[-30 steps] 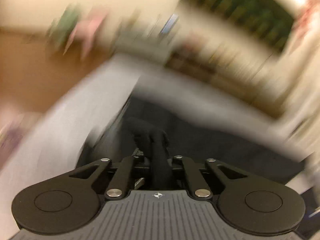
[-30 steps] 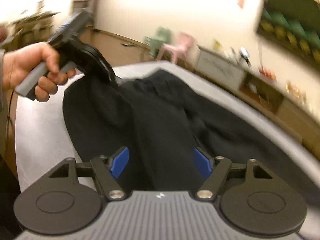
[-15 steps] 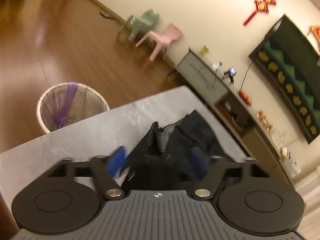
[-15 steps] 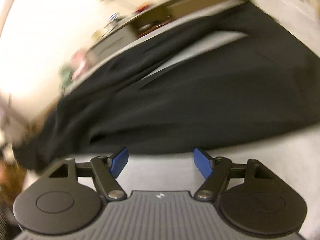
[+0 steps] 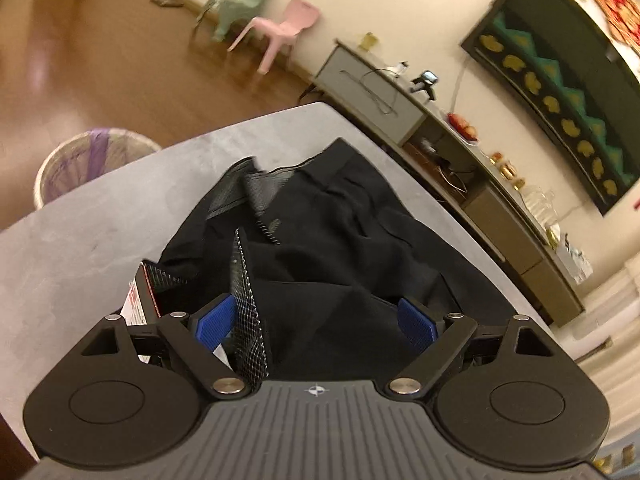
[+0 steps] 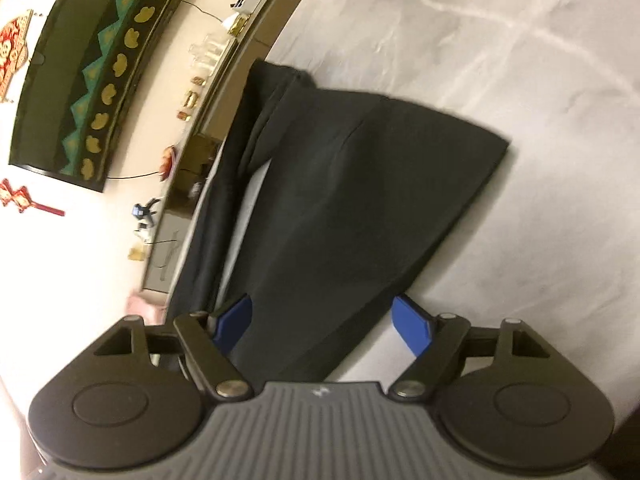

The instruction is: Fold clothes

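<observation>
In the left wrist view, a pale woven wastebasket with a purple liner [image 5: 86, 160] stands on the brown floor beyond the rounded edge of the light grey marbled tabletop [image 5: 80, 248]. A red-and-white printed tag [image 5: 138, 300] pokes out beside the left gripper's linkage; its text is too small to read and its lower part is hidden behind the arm. The left gripper [image 5: 316, 320] has just opened its jaws wide; the blue pads [image 5: 214, 318] stand well apart over the rumpled black garment with grey mesh lining [image 5: 332, 248], pressing on nothing. A stiff flap of mesh rises just beside the left pad; whether it touches the pad cannot be told. The garment's near part is cut off by the gripper body. Farther right, a low sideboard [image 5: 452, 152] lines the wall, its small items blurred.

In the right wrist view, the scene is rolled sideways. The same black garment [image 6: 340, 208] lies flat on the table [image 6: 540, 160], with a narrower strip along the table's edge at the left. The right gripper [image 6: 322, 320] has just been widening its jaws; cloth lies between the pads [image 6: 410, 326], ungripped. A yellowish object at the top edge is cut off and unidentifiable.
</observation>
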Demonstrator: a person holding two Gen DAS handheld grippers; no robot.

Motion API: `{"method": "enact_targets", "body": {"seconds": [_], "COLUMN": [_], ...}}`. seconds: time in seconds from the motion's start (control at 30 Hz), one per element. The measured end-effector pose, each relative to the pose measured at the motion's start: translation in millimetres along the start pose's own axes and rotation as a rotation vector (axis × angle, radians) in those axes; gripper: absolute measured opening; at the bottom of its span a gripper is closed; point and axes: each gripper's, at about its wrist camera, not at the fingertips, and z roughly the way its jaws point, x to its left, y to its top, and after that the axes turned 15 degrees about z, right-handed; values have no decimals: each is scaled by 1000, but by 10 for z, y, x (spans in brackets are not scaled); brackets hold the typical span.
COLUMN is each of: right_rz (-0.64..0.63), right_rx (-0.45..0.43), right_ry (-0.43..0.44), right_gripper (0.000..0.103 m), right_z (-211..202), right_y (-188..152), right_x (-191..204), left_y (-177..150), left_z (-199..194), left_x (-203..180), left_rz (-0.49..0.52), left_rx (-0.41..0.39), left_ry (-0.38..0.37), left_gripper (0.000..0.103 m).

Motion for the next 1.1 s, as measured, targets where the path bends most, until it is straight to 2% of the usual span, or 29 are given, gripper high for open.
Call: {"method": "enact_targets", "body": {"seconds": [0.1, 0.17, 0.23, 0.3, 0.33, 0.4, 0.43, 0.57, 0.73, 0.8, 0.87, 0.9, 0.93, 1.0, 1.07, 1.1], "right_rz": [-13, -40, -46, -32, -27, -67, -142, -368, -164, -138, -153, -155, -151, -186, -384, -491], "right_rx": [-30, -64, -68, -43, -28, -67, -122, -271, -168, -154, -168, -176, -191, -279, -429, -506], "right_ry": [-10, -40, -82, -99, -97, -57, 1, 121, -6, -15, -18, -26, -43, -100, -122, -130], "right_gripper": [79, 67, 21, 2, 3, 2, 2, 2, 2, 3, 7, 12, 15, 16, 20, 29], "right_z": [118, 244, 363, 522, 603, 546, 416, -148, 17, 53, 68, 55, 54, -16, -125, -182], "right_y": [21, 65, 173, 265, 309, 325, 281, 22, 210, 214, 183, 175, 196, 175, -95, -241], "right_x": [101, 205, 236, 296, 345, 518, 652, 806, 332, 298, 338, 316, 293, 304, 492, 595], "left_y": [-2, -14, -14, -21, -18, -12, -11, -33, -244, -371, -466, -479, -441, -365, -278, -238], "left_z": [-19, 21, 81, 149, 121, 64, 31, -190, -233, -247, -263, -314, -439, -688, -897, -975], "left_x": [67, 48, 5, -30, -11, 27, 41, 15, -264, -389, -421, -385, -319, -187, -69, -20], "left_rz": [-37, -25, -4, 22, 16, 3, -3, -15, 42, 80, 94, 80, 59, 16, -8, -12], "left_rx": [12, 29, 45, 60, 54, 41, 35, 29, 105, 124, 124, 98, 32, -101, -204, -239], "left_ry": [-8, 2, 12, 35, 40, 48, 49, -21, -104, -116, -74, -40, 8, 102, 209, 259], "left_gripper": [88, 88, 88, 88, 88, 88, 88, 88, 88, 88, 89, 88, 88, 88, 90, 90]}}
